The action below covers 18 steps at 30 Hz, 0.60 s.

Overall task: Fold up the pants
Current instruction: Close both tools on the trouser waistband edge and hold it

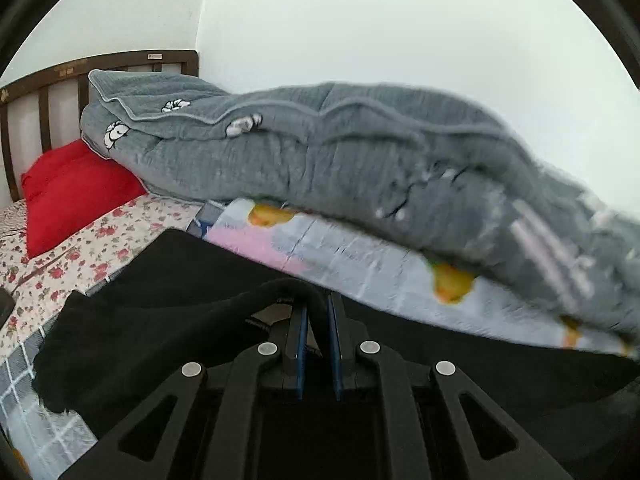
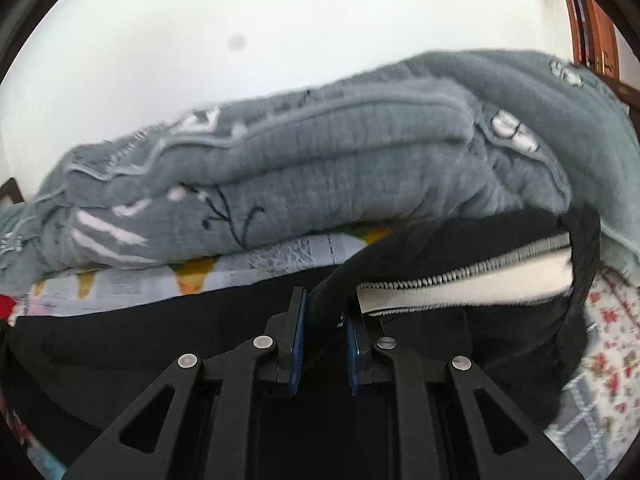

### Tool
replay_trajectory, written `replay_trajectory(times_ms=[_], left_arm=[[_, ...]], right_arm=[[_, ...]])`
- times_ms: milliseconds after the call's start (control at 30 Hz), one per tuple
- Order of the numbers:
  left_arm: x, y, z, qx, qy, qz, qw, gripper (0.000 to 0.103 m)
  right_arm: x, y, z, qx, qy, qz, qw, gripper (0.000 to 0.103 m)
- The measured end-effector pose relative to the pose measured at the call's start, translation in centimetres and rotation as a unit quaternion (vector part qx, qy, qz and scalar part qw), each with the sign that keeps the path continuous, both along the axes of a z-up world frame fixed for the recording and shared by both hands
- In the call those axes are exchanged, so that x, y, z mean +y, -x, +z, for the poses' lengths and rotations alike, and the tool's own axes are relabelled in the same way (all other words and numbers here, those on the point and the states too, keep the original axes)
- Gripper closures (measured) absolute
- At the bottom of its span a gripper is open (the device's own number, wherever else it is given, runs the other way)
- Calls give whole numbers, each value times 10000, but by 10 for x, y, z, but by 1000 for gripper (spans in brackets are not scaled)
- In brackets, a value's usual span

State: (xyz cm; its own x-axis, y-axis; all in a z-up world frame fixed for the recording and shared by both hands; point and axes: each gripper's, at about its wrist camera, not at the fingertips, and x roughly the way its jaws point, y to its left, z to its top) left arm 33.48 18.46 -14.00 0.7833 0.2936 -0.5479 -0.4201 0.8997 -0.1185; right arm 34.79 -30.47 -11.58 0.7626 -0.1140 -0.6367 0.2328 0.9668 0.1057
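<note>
Black pants (image 1: 160,300) lie spread on the bed and fill the lower part of both wrist views. My left gripper (image 1: 318,308) is shut on a raised fold of the black cloth, which loops up over its fingertips. My right gripper (image 2: 326,304) is shut on a strip of the same pants (image 2: 140,340) near the waist. There the waistband is turned out and shows its white lining (image 2: 460,284) with zigzag stitching. Both held edges are lifted off the bed.
A bulky grey quilt (image 1: 360,152) (image 2: 320,160) lies just beyond the pants on a pale blue blanket (image 1: 360,256). A red pillow (image 1: 72,196) and wooden headboard (image 1: 48,80) are at the left. The floral sheet (image 1: 92,248) shows around the pants, and a wooden door (image 2: 592,20) stands at the far right.
</note>
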Motion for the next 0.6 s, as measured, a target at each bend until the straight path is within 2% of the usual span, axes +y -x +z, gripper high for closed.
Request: replay_trajectory(times_ms=[133, 200, 267, 433, 600], left_arm=[[0, -6, -33, 171, -36, -36, 9998, 93], [1, -9, -36, 267, 24, -128, 9996, 93], [-2, -10, -36, 263, -56, -163, 9995, 89], [-16, -14, -37, 348, -400, -339, 9980, 71], [-26, -14, -34, 323, -621, -436, 9966, 43]], right_arm=[[8, -13, -38, 166, 252, -47, 9995, 83], [13, -20, -53, 475, 432, 38, 9979, 77], [14, -28, -60, 705, 375, 162, 9967, 73], [15, -23, -64, 646, 313, 188, 9972, 69], [22, -13, -60, 383, 263, 372, 9982, 58]])
